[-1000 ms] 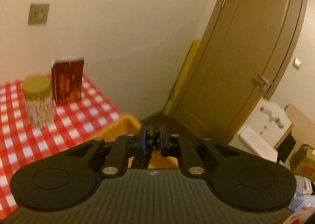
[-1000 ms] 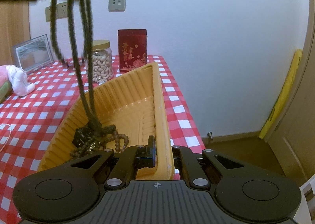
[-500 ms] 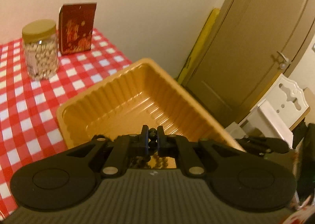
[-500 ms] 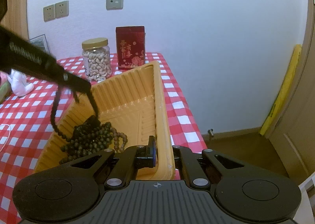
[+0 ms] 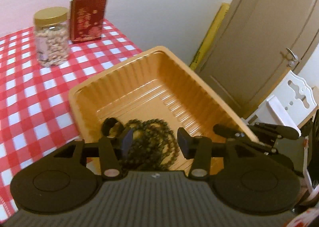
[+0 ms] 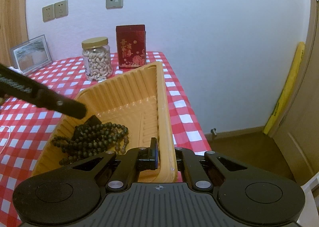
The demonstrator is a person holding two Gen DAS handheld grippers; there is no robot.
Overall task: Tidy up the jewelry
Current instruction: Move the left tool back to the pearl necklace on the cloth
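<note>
A dark bead necklace (image 5: pixel 153 143) lies coiled in the near end of an orange plastic tray (image 5: pixel 127 79) on the red-checked table. My left gripper (image 5: pixel 155 143) is open just above the beads, empty. In the right wrist view the beads (image 6: pixel 93 137) lie at the tray's near left, and a finger of the left gripper (image 6: pixel 65 105) reaches over them. My right gripper (image 6: pixel 166 159) is shut on the near right rim of the tray (image 6: pixel 161 95).
A jar of cashews (image 6: pixel 97 58) and a red box (image 6: pixel 131 45) stand behind the tray near the wall. A picture frame (image 6: pixel 31 53) leans at the far left. The table edge (image 6: pixel 187 103) runs right of the tray, with floor and a door beyond.
My left gripper came down over the tray, opened and let the bead necklace go; the beads now lie coiled in the tray. My right gripper kept its hold on the rim.
</note>
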